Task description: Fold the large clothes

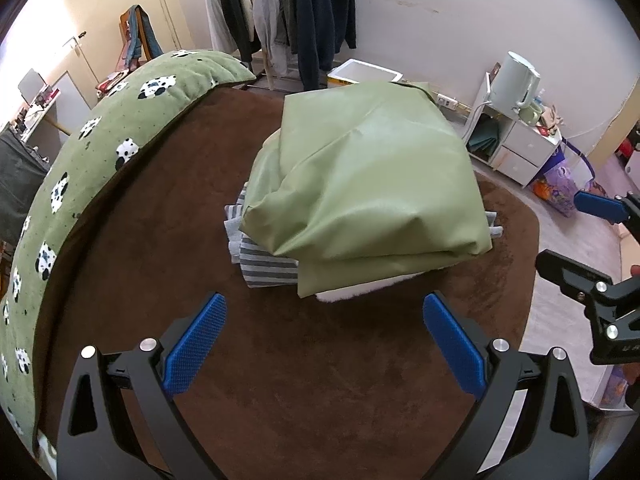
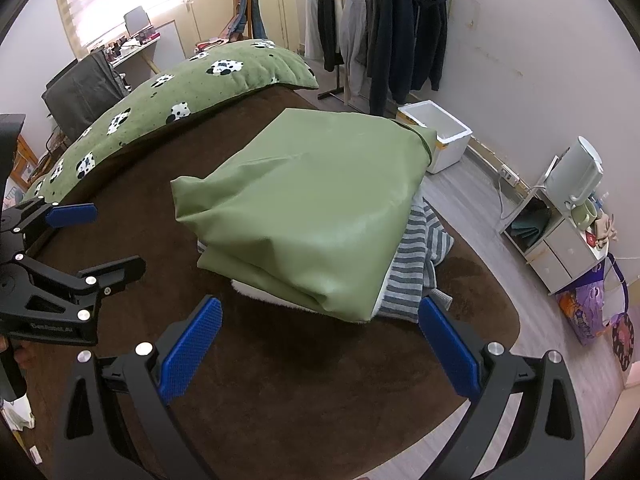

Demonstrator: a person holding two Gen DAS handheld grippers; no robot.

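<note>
A folded olive-green garment [image 1: 360, 184] lies on top of a pile on the brown bed cover [image 1: 160, 208]. Under it are a grey striped garment [image 1: 264, 264] and a white fleecy layer [image 1: 352, 292]. My left gripper [image 1: 324, 344] is open and empty, hovering just short of the pile's near edge. The right wrist view shows the same green garment [image 2: 312, 208], the striped garment [image 2: 412, 272] and the brown cover [image 2: 280, 380]. My right gripper [image 2: 320, 344] is open and empty, near the pile's corner. Each gripper shows in the other's view: the right one [image 1: 560, 236], the left one [image 2: 108, 236].
A green cow-print duvet [image 1: 100, 140] lies along the bed's left side. Beyond the bed stand a rack of hanging coats [image 2: 384, 28], a white foam box [image 2: 436, 132] and a small white cabinet with a kettle [image 2: 572, 184]. Purple bags [image 2: 592, 312] sit on the floor at right.
</note>
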